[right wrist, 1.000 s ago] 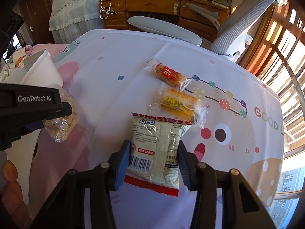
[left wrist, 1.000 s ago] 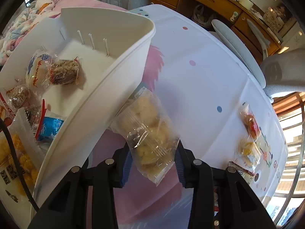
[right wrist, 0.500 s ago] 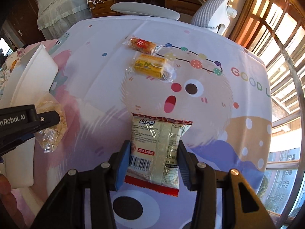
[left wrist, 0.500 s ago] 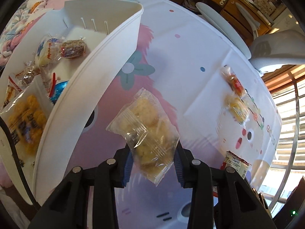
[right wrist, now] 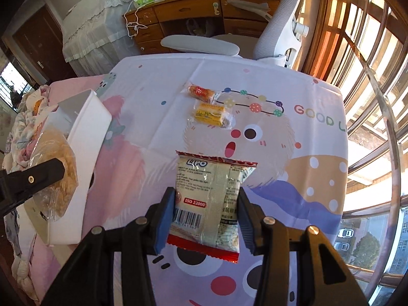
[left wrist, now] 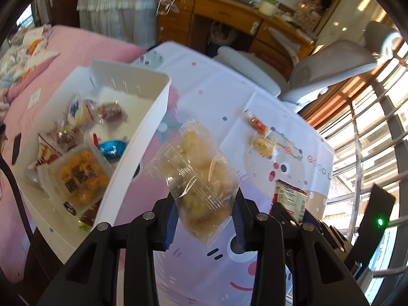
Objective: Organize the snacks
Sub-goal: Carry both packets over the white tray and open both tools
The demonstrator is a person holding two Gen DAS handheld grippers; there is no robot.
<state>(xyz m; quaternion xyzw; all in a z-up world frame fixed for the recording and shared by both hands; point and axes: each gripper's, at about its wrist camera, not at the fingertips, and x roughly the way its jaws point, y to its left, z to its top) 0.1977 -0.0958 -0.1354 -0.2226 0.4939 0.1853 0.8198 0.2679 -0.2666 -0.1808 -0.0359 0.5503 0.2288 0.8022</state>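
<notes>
- Both hands are coming up off the table since a second ago, each carrying a packet, so more of the room is showing now.
- Left wrist view: the left gripper [left wrist: 204,214] is pinching a clear bag of pale cookies [left wrist: 196,176], and it's hanging in the air just right of the white bin [left wrist: 150,130], higher over the rim than before. The bin is already holding several snacks, including a tray of orange balls [left wrist: 81,176] and a blue wrapper [left wrist: 112,148].
- I'm guessing the cookies are heading into that bin next, nothing dropped yet.
- Right wrist view: the right gripper [right wrist: 204,216] is clamping a LiPO packet [right wrist: 211,204] with red edges, lifted clear of the tablecloth [right wrist: 293,178].
- Two snacks are still lying on the cloth, a red-orange one [right wrist: 200,91] and a yellow one [right wrist: 209,113], touching or nearly so, well apart from the bin.
- Surface is a cartoon cloth reading "GOOD"; behind it a grey chair [right wrist: 275,23], a wooden desk [right wrist: 193,15], a pink bed on the left and sunny window bars on the right.
</notes>
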